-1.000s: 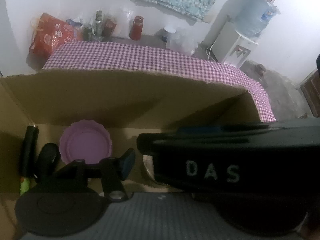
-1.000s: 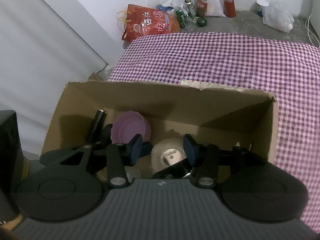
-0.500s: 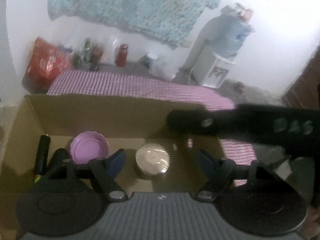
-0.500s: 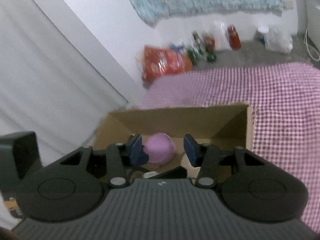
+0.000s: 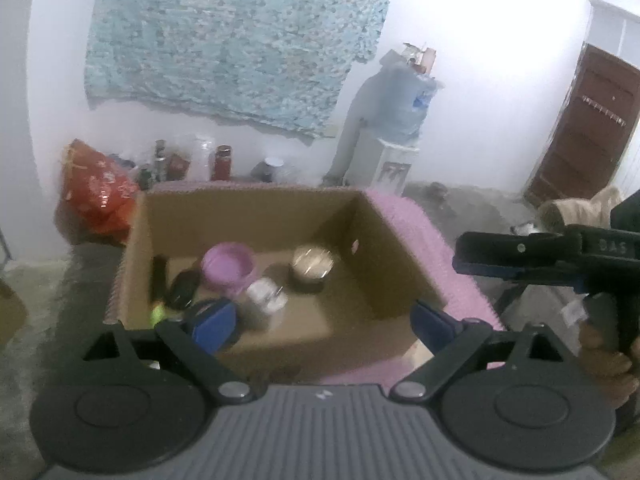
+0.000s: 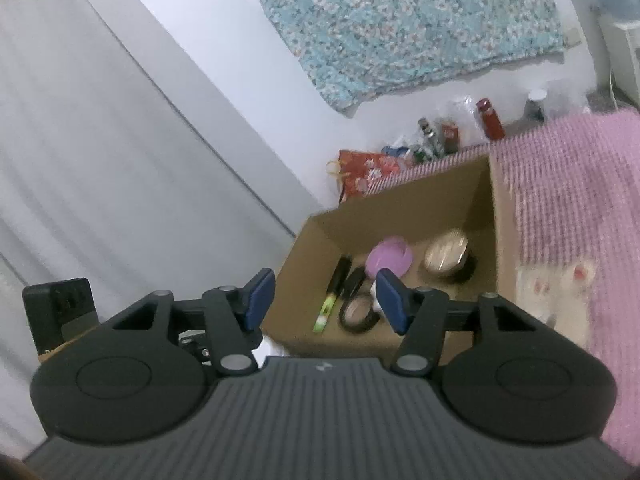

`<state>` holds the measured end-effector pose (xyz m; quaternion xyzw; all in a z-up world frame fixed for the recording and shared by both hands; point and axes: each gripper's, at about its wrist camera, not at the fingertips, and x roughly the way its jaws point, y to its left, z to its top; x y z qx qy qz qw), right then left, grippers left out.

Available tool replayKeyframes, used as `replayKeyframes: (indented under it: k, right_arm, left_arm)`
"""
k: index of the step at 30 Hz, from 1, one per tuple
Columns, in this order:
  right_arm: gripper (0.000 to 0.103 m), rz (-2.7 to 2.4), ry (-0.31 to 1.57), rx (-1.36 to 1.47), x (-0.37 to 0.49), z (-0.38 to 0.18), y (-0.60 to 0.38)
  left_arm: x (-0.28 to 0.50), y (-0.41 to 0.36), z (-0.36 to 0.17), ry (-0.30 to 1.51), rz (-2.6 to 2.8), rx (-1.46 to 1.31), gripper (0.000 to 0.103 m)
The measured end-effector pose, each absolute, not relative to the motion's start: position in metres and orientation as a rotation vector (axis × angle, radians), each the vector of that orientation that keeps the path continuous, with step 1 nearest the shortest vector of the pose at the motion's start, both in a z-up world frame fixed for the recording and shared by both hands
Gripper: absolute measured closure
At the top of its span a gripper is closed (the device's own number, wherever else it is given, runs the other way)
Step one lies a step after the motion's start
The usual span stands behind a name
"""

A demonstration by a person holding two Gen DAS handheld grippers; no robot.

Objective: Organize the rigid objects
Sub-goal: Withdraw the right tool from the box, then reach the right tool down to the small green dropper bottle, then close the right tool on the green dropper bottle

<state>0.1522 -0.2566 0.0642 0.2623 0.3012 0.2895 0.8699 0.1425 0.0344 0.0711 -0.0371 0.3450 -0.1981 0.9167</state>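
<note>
Both claws now pulled back and raised clear of cardboard box [image 5: 256, 216], versus low inside it a second ago. Left claw [image 5: 324, 320] spread wide, empty. Right claw [image 6: 326, 300] open at moderate width, empty. Ahead of and below both: purple bowl [image 5: 228, 266], ribbed dish [image 5: 312, 264], pen [image 6: 336, 292], dark ring [image 6: 358, 312], all resting on box floor. Judgement: placement apparently complete; next item, if any, lies outside box.

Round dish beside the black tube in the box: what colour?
Light purple dish; clearest in the right wrist view.
</note>
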Motion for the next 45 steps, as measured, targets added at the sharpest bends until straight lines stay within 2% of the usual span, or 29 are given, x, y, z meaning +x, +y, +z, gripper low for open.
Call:
replayKeyframes:
  k: [6, 11, 17, 19, 22, 23, 29, 31, 33, 34, 45]
  right_arm:
    - [0.047, 0.612, 0.739, 0.481, 0.124, 0.024, -0.203]
    - [0.047, 0.633, 0.791, 0.329, 0.126, 0.016, -0.153]
    - [0.050, 0.643, 0.831, 0.163, 0.141, 0.009, -0.102]
    - [0.054, 0.638, 0.834, 0.108, 0.145, 0.005, -0.089]
    - [0.060, 0.642, 0.843, 0.054, 0.157, -0.004, -0.073]
    - [0.061, 0.645, 0.844, 0.040, 0.160, -0.007, -0.069]
    - [0.073, 0.664, 0.835, -0.022, 0.163, -0.010, -0.052]
    - [0.081, 0.674, 0.837, -0.024, 0.165, -0.011, -0.049]
    - [0.083, 0.681, 0.837, -0.019, 0.166, -0.011, -0.048]
    - [0.083, 0.679, 0.835, -0.021, 0.165, -0.011, -0.047]
    - [0.084, 0.603, 0.861, 0.002, 0.157, -0.009, -0.069]
  left_arm:
    - [0.109, 0.047, 0.027, 0.734, -0.338, 0.009, 0.008]
    - [0.097, 0.047, -0.011, 0.725, -0.256, 0.116, 0.011]
    - [0.096, 0.041, -0.042, 0.715, -0.212, 0.170, 0.026]
    - [0.097, 0.040, -0.050, 0.709, -0.202, 0.166, 0.027]
    - [0.097, 0.038, -0.061, 0.698, -0.207, 0.179, 0.048]
    - [0.099, 0.036, -0.066, 0.699, -0.204, 0.191, 0.052]
    - [0.101, 0.038, -0.073, 0.678, -0.196, 0.167, 0.058]
    - [0.102, 0.036, -0.074, 0.668, -0.196, 0.167, 0.060]
    - [0.104, 0.034, -0.075, 0.659, -0.192, 0.170, 0.064]
    - [0.105, 0.033, -0.075, 0.659, -0.191, 0.167, 0.069]
    - [0.100, 0.016, -0.073, 0.666, -0.279, 0.161, 0.069]
